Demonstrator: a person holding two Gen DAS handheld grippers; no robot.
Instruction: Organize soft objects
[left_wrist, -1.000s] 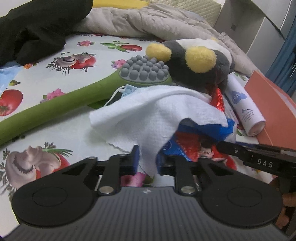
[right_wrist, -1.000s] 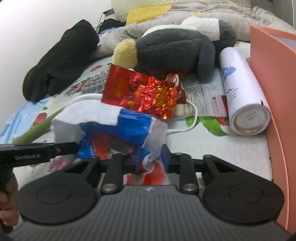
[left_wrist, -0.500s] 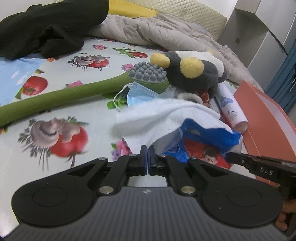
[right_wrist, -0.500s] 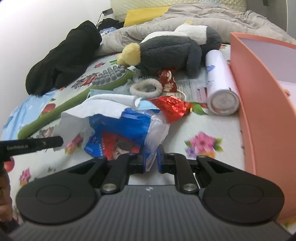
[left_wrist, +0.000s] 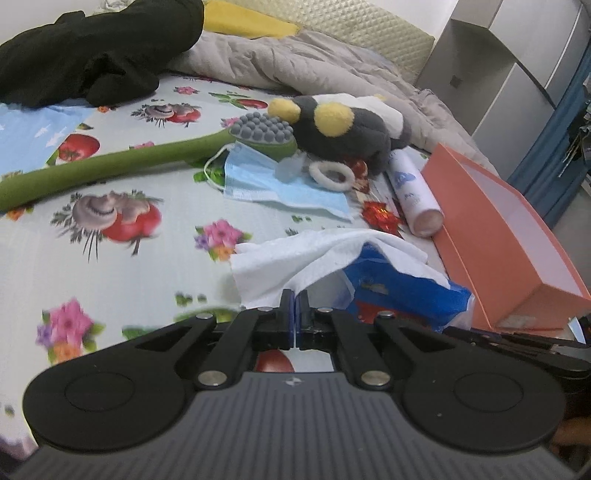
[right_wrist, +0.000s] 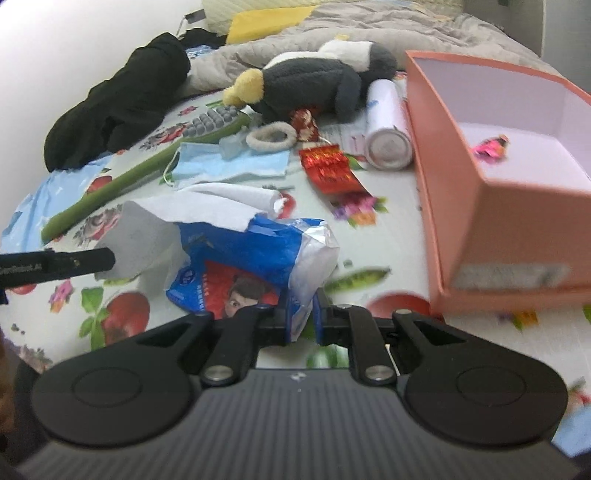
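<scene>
- The left claw (left_wrist: 295, 299), bottom centre of the left wrist view, has its jaws pressed together on a corner of the white tissue (left_wrist: 295, 258), which drapes up and to the right from them.
- The right claw (right_wrist: 301, 317), bottom centre of the right wrist view, is nearly closed, pinching the crumpled white end of the blue and red plastic pack (right_wrist: 255, 266).
- The tissue (right_wrist: 177, 214) lies over the top of that pack, and both hang between the two claws above the bed sheet (left_wrist: 110, 258).
- The left claw's black finger (right_wrist: 74, 264) shows at the left edge of the right wrist view, touching the tissue.
- To the right of the pack sits the open orange box (right_wrist: 480, 192), with a small pink wrapper (right_wrist: 491, 146) inside.
- Just beside the box's left wall lies a white cylinder bottle (right_wrist: 388, 125).
- Beyond the pack, in mid-frame, lie a red foil packet (right_wrist: 328, 170), a blue face mask (right_wrist: 229, 166), a white hair tie (right_wrist: 271, 136) and a green massage stick (right_wrist: 147, 170).
- Further up rests a grey and yellow plush toy (right_wrist: 306, 85), with black clothing (right_wrist: 122, 103) at upper left.
</scene>
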